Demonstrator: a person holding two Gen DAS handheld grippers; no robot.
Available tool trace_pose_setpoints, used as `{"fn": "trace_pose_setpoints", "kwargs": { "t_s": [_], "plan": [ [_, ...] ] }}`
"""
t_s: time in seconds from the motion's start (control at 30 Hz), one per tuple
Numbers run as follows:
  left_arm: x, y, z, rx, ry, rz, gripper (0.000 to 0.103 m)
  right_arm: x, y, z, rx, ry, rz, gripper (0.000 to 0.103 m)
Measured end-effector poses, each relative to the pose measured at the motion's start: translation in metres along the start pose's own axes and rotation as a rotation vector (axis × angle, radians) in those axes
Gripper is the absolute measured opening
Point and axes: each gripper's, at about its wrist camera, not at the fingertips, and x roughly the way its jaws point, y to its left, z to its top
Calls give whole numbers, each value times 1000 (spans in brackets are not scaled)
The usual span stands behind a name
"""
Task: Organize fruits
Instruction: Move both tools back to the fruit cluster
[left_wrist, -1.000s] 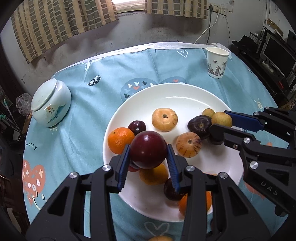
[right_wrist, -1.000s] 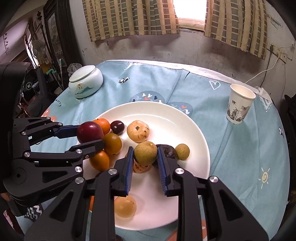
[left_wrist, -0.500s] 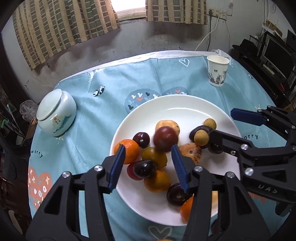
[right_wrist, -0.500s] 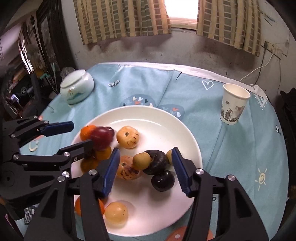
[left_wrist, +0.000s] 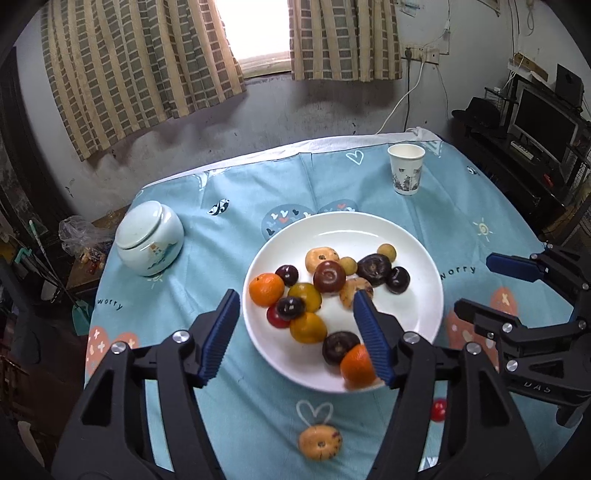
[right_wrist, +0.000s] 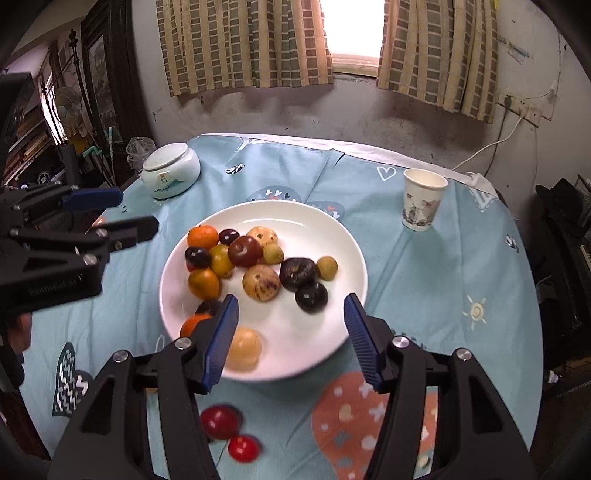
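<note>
fruits (left_wrist: 329, 276) sit piled on the white plate (left_wrist: 417, 325) on my blue tablecloth (left_wrist: 258, 184); my left tongs (left_wrist: 297, 336) and right tongs (right_wrist: 290, 338) both hang spread apart, holding nothing.

Glossy plate (left_wrist: 424, 295) — printed cloth (left_wrist: 258, 184); paper cup (left_wrist: 405, 173)

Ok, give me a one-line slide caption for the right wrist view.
Open right gripper above the white plate of mixed fruit, two red fruits loose on the blue tablecloth.
</note>
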Motion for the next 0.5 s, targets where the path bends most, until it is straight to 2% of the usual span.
{"fn": "trace_pose_setpoints", "kwargs": {
  "t_s": [0.1, 0.23, 0.37, 0.5],
  "plan": [
    [-16, 0, -20, -16, 10, 5, 70, -15, 3, -24, -13, 16, -11, 60],
    [-19, -8, -61, -46, 92, -33, 71, -26, 0, -69, 26, 70, -17, 61],
    [-4, -45, -106, 13, 194, -97, 71, -24, -8, -119, 108, 157, -27, 61],
    [21, -84, -136, 98, 255, -128, 71, -29, -7, -147, 139, 194, -27, 61]
  ]
}}
